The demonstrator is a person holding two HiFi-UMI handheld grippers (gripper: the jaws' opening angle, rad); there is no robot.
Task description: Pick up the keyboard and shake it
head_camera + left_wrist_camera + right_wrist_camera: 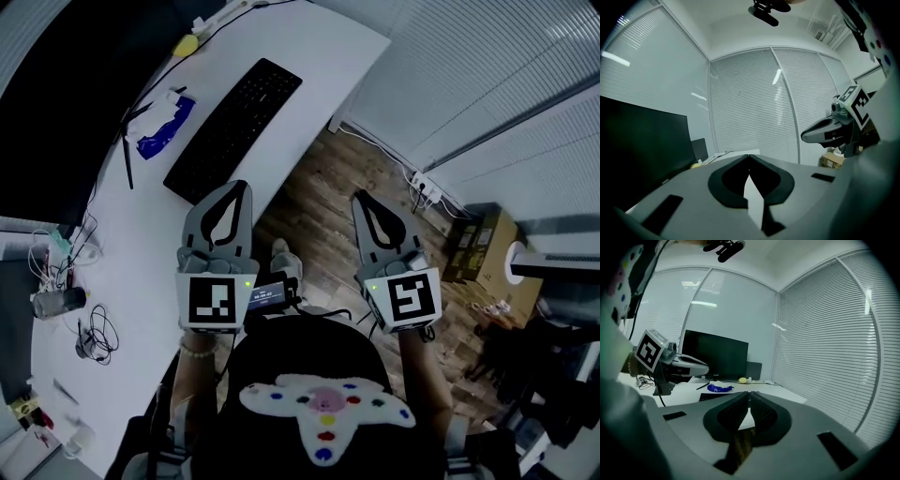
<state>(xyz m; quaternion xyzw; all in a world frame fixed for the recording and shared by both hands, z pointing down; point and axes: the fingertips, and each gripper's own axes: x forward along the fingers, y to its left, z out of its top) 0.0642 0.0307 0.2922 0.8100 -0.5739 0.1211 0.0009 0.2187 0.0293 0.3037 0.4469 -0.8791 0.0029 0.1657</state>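
The keyboard (234,129) lies untouched on the counter (314,47), in the upper centre of the head view. Below it, the left hand-held gripper (242,187) and the right hand-held gripper (360,199) are both clenched on nothing, the right over the floor (314,183). This looks like the approach. Next, the jaws must open and take the keyboard's ends.

You see the keyboard (234,129), a long, slim, all-black board, lying flat and keys-up on the white tabletop (141,244), untouched, its length running parallel to the tabletop's right edge and close beside it, roughly midway along that edge.
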